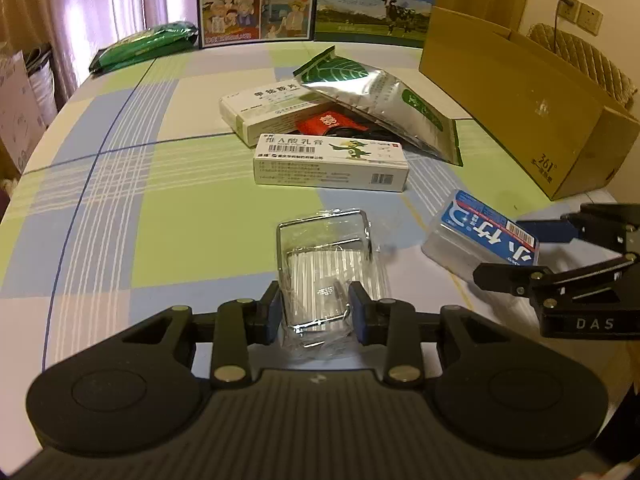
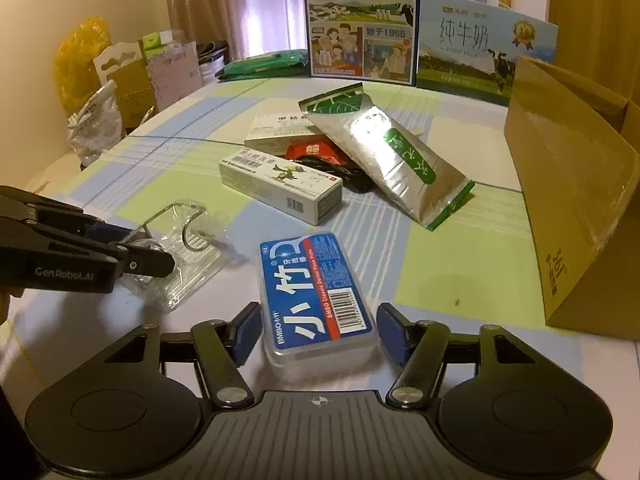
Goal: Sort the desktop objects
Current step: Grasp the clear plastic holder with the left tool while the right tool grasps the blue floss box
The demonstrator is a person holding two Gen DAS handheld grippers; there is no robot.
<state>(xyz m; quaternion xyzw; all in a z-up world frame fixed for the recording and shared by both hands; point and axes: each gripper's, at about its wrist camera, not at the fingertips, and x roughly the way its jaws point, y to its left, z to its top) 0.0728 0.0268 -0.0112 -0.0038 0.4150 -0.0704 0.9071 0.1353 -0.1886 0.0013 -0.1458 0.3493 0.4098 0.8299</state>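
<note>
My left gripper (image 1: 316,314) is shut on a clear plastic case (image 1: 324,256) wrapped in crinkled film, low over the checked tablecloth. The right wrist view shows that left gripper (image 2: 148,250) at the left, its fingers on the clear case (image 2: 188,248). My right gripper (image 2: 319,332) is open, its blue pads (image 2: 248,330) on either side of a blue-labelled floss box (image 2: 316,292) lying flat on the table. The left wrist view has the right gripper (image 1: 497,249) straddling the same floss box (image 1: 480,236).
A white carton with a green bird (image 1: 332,162) lies behind. Past it a second white carton (image 1: 272,110), a red packet (image 1: 328,122), a black cable (image 2: 352,176) and a silver-green pouch (image 1: 380,100) are piled. An open cardboard box (image 2: 572,200) stands at the right, milk cartons (image 2: 360,20) at the back.
</note>
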